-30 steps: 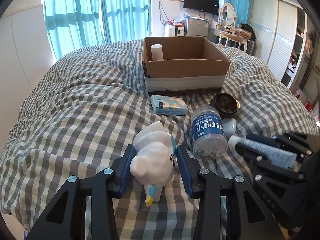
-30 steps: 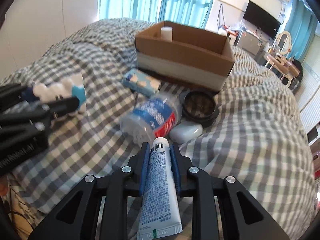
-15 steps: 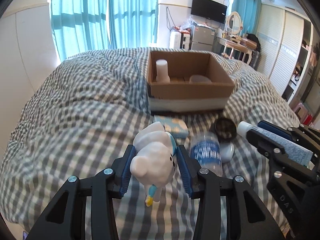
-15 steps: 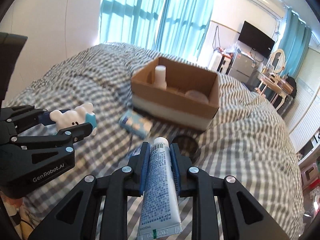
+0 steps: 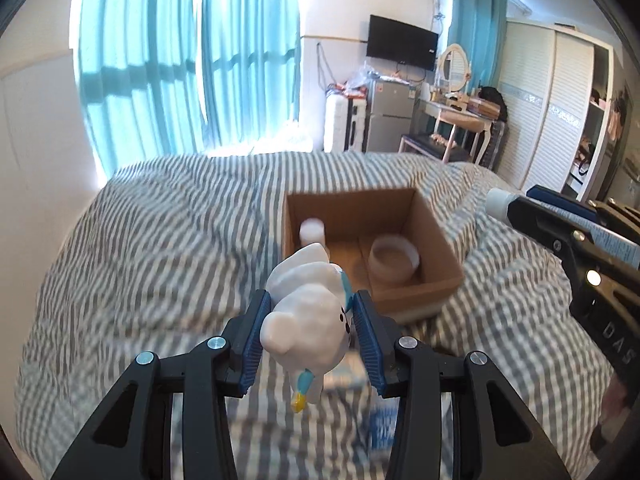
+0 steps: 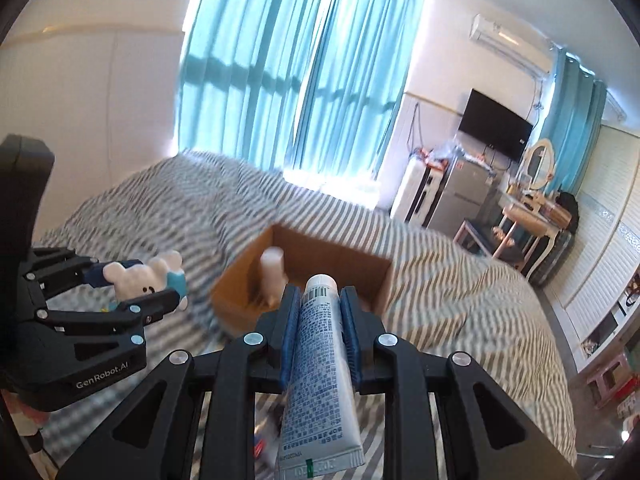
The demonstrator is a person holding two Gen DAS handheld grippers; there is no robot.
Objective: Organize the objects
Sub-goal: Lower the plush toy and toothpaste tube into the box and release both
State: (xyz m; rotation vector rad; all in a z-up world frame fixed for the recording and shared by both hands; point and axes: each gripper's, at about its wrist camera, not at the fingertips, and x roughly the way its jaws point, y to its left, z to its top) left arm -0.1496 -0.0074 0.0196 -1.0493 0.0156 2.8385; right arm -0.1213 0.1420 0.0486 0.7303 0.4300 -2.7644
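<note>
My left gripper [image 5: 310, 304] is shut on a white plush toy [image 5: 308, 320] with a blue scarf and holds it in the air, just short of the open cardboard box [image 5: 436, 240] on the bed. The toy also shows in the right wrist view [image 6: 148, 282]. My right gripper [image 6: 318, 300] is shut on a white and blue tube [image 6: 320, 368], cap forward, above the bed and near the box [image 6: 232, 300]. The box holds a small white bottle [image 5: 313, 232] and a round clear container [image 5: 394, 260].
The bed has a grey and white checked cover [image 5: 160, 248]. Blurred items lie on it below the grippers [image 5: 384, 424]. Blue curtains [image 5: 192, 60], a TV [image 5: 402, 42], a dressing table [image 5: 460, 108] and a wardrobe [image 5: 560, 112] stand beyond the bed.
Both grippers have risen from the bed and moved toward the box, each keeping hold of its object. The box's inside now shows from above.
</note>
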